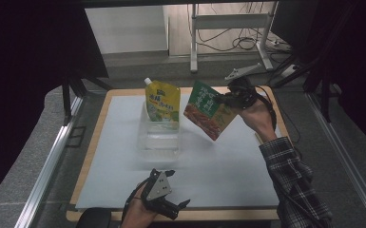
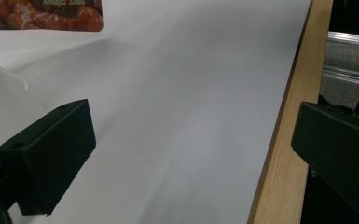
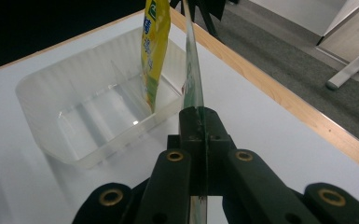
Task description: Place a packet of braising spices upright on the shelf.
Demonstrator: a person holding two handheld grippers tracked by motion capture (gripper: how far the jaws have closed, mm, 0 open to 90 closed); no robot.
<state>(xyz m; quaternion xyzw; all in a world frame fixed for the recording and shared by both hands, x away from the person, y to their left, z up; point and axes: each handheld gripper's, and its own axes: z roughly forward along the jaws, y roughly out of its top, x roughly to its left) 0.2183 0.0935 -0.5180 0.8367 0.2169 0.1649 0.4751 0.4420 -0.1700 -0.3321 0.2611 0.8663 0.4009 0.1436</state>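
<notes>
A yellow spouted pouch (image 1: 162, 104) stands upright at the far end of a clear plastic bin (image 1: 159, 137). My right gripper (image 1: 224, 100) holds a green and red pouch (image 1: 207, 115) in the air, to the right of the bin and tilted. In the right gripper view the jaws are shut on the green pouch's thin edge (image 3: 194, 84), with the yellow pouch (image 3: 155, 46) and the bin (image 3: 93, 112) beyond. My left gripper (image 1: 178, 205) rests at the table's near edge, jaws wide apart and nothing between them. Its left fingertip (image 2: 51, 156) hovers over white paper.
A white sheet (image 1: 195, 161) covers the wooden table (image 1: 95, 142). Metal rails (image 1: 47, 166) run along both sides. A stand's legs and cables (image 1: 233, 38) lie on the floor beyond the table. The table's wooden edge (image 2: 284, 154) runs beside my left gripper.
</notes>
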